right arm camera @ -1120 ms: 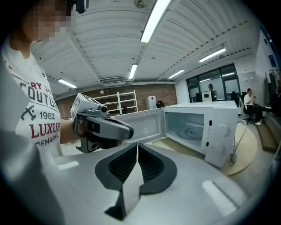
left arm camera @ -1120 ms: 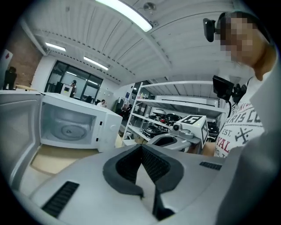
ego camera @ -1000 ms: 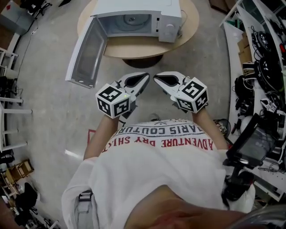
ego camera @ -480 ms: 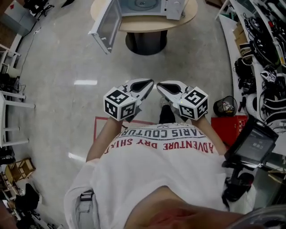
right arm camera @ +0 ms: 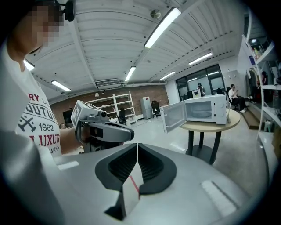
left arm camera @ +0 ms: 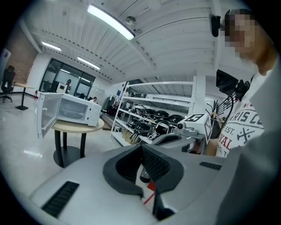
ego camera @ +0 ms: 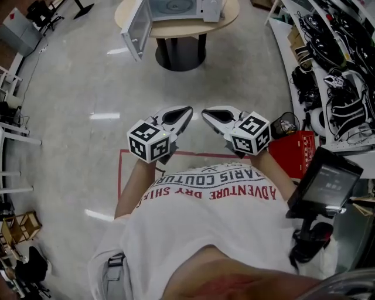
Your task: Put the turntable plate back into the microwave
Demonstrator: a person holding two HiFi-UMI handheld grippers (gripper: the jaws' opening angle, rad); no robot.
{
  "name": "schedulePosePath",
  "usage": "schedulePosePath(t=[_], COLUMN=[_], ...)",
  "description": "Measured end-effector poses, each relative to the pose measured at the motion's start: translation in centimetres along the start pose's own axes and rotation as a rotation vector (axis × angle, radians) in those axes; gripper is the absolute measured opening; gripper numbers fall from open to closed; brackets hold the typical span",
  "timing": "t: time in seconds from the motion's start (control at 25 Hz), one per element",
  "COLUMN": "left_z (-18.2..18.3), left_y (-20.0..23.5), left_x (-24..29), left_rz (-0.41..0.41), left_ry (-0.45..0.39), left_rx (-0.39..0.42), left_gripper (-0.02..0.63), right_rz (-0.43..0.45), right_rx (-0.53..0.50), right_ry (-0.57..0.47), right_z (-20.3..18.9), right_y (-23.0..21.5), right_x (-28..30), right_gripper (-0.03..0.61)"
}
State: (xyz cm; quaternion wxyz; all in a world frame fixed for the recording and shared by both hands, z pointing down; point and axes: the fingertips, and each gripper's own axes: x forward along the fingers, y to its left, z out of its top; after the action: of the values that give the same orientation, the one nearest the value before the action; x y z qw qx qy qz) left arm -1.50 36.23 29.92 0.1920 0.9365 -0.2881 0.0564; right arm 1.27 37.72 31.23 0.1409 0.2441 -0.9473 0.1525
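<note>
Left gripper (ego camera: 186, 110) and right gripper (ego camera: 206, 111) hover empty, jaws together, well apart from the open microwave (ego camera: 176, 7), seemingly idle.

Microwave (ego camera: 196, 8) on table (ego camera: 227, 20), plate (ego camera: 176, 5) seemingly inside

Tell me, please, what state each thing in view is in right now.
Microwave: upright, cavity exposed.
Microwave door: swung wide open.
Left gripper: shut, holding nothing.
Right gripper: shut, holding nothing.
</note>
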Motion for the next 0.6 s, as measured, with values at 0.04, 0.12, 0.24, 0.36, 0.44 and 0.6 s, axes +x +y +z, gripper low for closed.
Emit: schedulePosePath(t=[0.04,0.12,0.24,0.36,0.44,0.6], left_z=[-0.4,-1.4,-3.3,-5.9,-6.8,-6.5], left_y=[-1.4,-4.6,-10.3,-17.5,-22.0,-29.1], left_x=[-0.1,0.0,0.6,1.4,1.6,2.0], left_rz=[0.004,0.007,0.015,0.017,0.016,0.037], left_ry=[0.0,0.007,0.012,0.033,0.053,0.045], left_rx=[0.004,0.01,0.012,0.01,0.012,0.043], left_gripper=[0.0,0.0,0.0,0.0,0.0,0.0], right_rz=[0.001,0.01,0.017,0.006,0.004,0.015], right_rx=[-0.009,-0.016,-0.026,-0.012,0.001,-0.008], right_ry=[-0.002,-0.012,-0.025,-0.041,-0.052,-0.079], right_z=[-0.2,-0.9,-2.7,-5.6,-6.7,-7.5], right_y=[0.5,1.8,4.1,6.6,8.3,10.5], right_x=[-1.3,-4.2,-9.5,-16.0,-20.0,-26.3], right_gripper=[0.011,0.011,0.003,0.003,0.002,0.002])
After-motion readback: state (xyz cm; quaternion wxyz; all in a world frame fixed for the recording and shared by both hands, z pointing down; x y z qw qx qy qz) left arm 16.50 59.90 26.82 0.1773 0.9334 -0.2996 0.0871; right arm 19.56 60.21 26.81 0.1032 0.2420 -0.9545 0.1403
